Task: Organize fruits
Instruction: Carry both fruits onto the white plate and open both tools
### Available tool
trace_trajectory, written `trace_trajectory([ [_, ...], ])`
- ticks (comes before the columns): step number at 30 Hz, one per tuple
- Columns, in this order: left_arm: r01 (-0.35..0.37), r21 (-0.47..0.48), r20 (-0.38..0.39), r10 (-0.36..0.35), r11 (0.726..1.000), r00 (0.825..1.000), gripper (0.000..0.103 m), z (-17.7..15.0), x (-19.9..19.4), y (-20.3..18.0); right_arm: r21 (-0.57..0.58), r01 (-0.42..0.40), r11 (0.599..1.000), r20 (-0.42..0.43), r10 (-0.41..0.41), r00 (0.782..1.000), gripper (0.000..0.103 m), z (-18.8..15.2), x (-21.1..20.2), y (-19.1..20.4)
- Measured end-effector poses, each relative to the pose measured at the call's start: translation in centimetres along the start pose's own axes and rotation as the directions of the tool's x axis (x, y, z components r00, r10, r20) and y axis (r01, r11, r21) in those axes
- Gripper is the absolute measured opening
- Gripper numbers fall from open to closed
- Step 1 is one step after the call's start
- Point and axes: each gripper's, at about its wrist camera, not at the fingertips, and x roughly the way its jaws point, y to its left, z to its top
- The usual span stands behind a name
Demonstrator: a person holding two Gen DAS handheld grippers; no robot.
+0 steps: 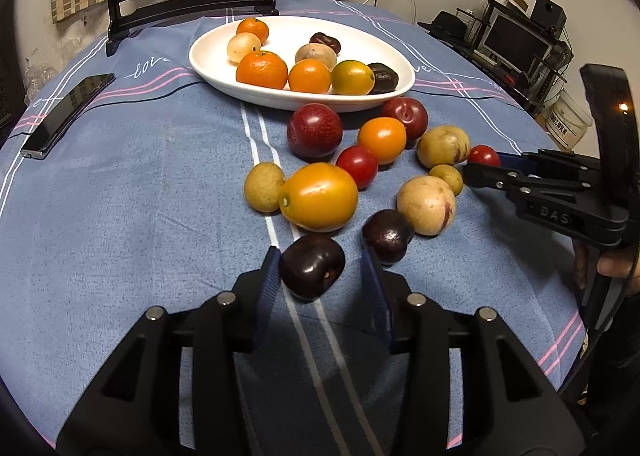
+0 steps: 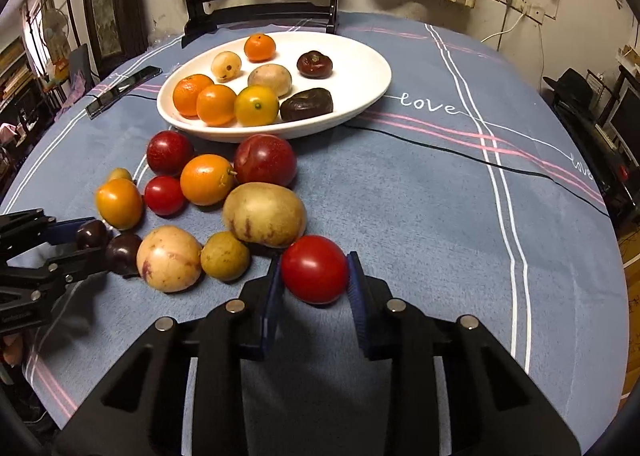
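Observation:
A white oval plate [image 1: 208, 64] [image 2: 360, 56] at the back holds several fruits: oranges, pale fruits and dark plums. Several loose fruits lie on the blue cloth in front of it. My left gripper [image 1: 320, 268] is open around a dark plum [image 1: 312, 266]; its left pad touches the plum, the right pad stands apart. A second dark plum [image 1: 387, 236] lies just beyond. My right gripper [image 2: 314, 272] has both pads against a red tomato [image 2: 314, 269] on the cloth. It also shows in the left wrist view [image 1: 480, 164], with the tomato [image 1: 484, 155] at its tips.
A black phone [image 1: 66, 114] lies at the left of the table. A dark wooden mirror stand [image 1: 192, 0] stands behind the plate. The round table's edge curves away on the right, with shelves and a monitor [image 1: 516, 42] beyond.

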Motion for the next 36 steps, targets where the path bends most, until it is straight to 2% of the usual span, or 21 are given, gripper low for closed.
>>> trace_trajectory([
  [4,0.018,-0.017,0.001,-0.018,1.0,1.0,0.04,0.4,0.2,0.5,0.017,-0.019,1.0,0.01,0.019,1.0,0.032,-0.4,-0.3,-0.1],
  [6,-0.003,-0.019,0.002,0.003,1.0,1.0,0.031,0.4,0.2,0.6,0.023,-0.025,0.999,0.017,0.025,1.0,0.032,-0.5,-0.6,-0.1],
  [14,-0.017,-0.019,0.026,0.018,1.0,0.999,0.031,0.3,-1.4,0.7,0.017,-0.034,0.999,0.044,0.033,0.998,0.032,-0.4,-1.5,0.2],
  [20,-0.025,-0.004,0.081,0.025,1.0,0.996,0.032,1.9,-3.8,0.6,0.009,-0.045,0.999,0.091,0.044,0.995,0.032,0.3,-2.8,0.6],
  [27,-0.041,0.013,0.142,0.038,0.999,0.989,0.032,6.7,-4.7,0.3,-0.007,-0.053,0.999,0.168,0.053,0.984,0.032,3.3,-4.6,0.9],
  [32,-0.04,0.008,0.179,0.038,0.999,0.983,0.032,11.3,-3.8,0.1,-0.007,-0.067,0.998,0.242,0.066,0.968,0.032,7.3,-4.9,1.5],
  [36,-0.095,-0.034,0.212,0.1,0.995,0.972,0.032,14.5,-1.9,0.5,0.04,-0.077,0.996,0.245,0.065,0.967,0.032,10.3,-2.7,1.4],
])
